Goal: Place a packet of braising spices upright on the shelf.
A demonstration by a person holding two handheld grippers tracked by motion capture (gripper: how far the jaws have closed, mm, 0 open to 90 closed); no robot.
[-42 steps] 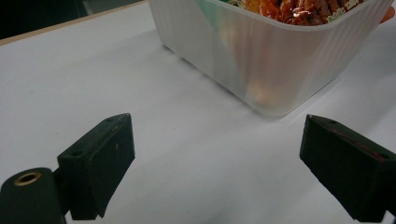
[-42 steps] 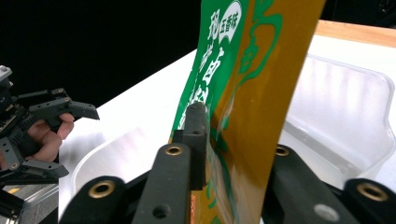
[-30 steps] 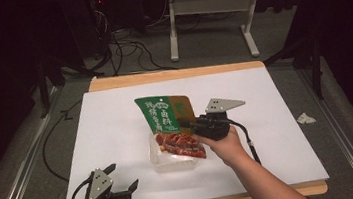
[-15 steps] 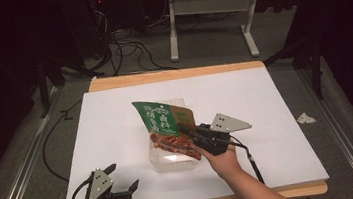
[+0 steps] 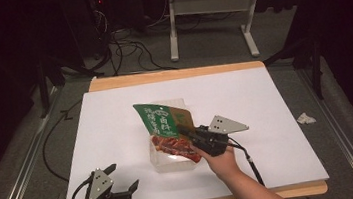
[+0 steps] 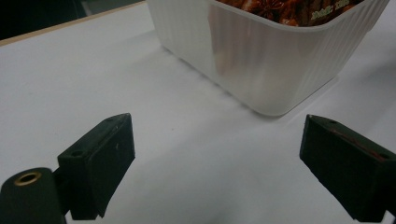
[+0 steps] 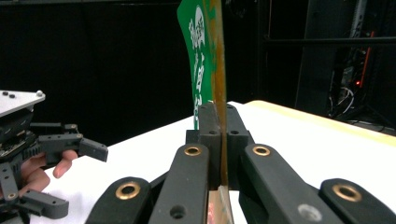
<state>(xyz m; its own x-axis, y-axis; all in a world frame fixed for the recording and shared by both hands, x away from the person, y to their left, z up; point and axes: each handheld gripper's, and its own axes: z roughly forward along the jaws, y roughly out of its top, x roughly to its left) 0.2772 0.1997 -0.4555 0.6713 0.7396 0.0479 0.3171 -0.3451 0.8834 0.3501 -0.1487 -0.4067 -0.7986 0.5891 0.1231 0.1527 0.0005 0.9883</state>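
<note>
A snack packet (image 5: 163,122), green at the top and red at the bottom, stands tilted over a clear plastic tub (image 5: 170,161) in the middle of the table. Its red lower end (image 6: 285,8) rests inside the tub's (image 6: 261,60) rim. My right gripper (image 5: 185,130) is shut on the packet's right edge; in the right gripper view the packet (image 7: 204,60) rises edge-on from between the closed jaws of this gripper (image 7: 218,122). My left gripper (image 5: 122,178) rests open near the table's front left edge. Nothing lies between its fingers, and that gripper (image 6: 215,158) faces the tub.
A white sheet (image 5: 270,99) covers the wooden table. A crumpled bit of paper (image 5: 306,118) lies on the floor to the right. Cables and a desk frame (image 5: 209,10) stand behind the table. In the right gripper view, the left gripper (image 7: 51,144) and its hand show at left.
The right gripper has come down and slightly toward me with the packet, so the packet's red end has sunk into the tub. The left gripper has not moved.
</note>
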